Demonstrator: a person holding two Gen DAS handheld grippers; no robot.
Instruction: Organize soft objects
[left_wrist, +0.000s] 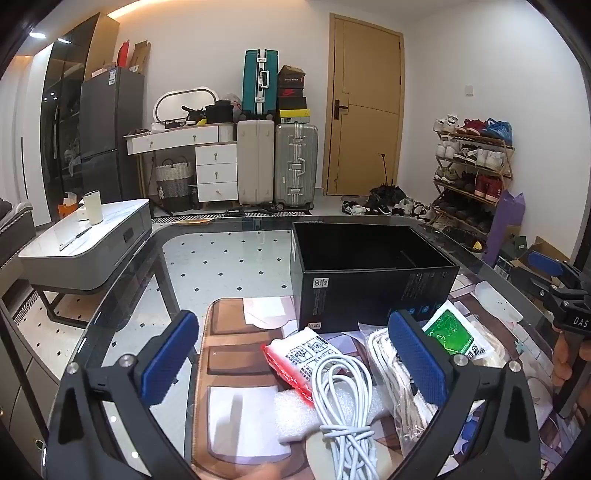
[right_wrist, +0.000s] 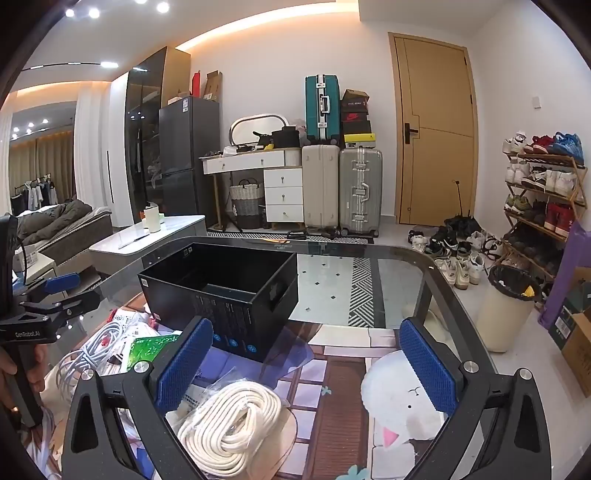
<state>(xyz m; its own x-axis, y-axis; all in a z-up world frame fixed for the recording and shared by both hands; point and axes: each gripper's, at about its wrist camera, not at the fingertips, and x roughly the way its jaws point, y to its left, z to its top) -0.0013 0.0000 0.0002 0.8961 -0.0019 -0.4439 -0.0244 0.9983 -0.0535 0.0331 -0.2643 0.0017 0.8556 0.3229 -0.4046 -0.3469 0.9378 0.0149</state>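
My left gripper (left_wrist: 293, 360) stands open above a pile on the printed mat (left_wrist: 229, 354). Between its blue pads lie a coiled white cable (left_wrist: 343, 398), a red-and-white packet (left_wrist: 301, 356) and a piece of white foam wrap (left_wrist: 295, 413). A bagged cream rope (left_wrist: 388, 365) and a green packet (left_wrist: 452, 332) lie by the right pad. The open black box (left_wrist: 369, 273) stands just behind, empty. My right gripper (right_wrist: 306, 363) is open over the mat, with the bagged cream rope coil (right_wrist: 236, 421) near its left pad. No pad touches anything.
The glass table (right_wrist: 436, 280) has a rounded far edge. Beyond it are a bin (right_wrist: 506, 306), a shoe rack (right_wrist: 543, 192), suitcases (right_wrist: 360, 188) and a low white table (left_wrist: 85, 236). Each gripper shows at the other view's edge, held by a hand (left_wrist: 565, 354).
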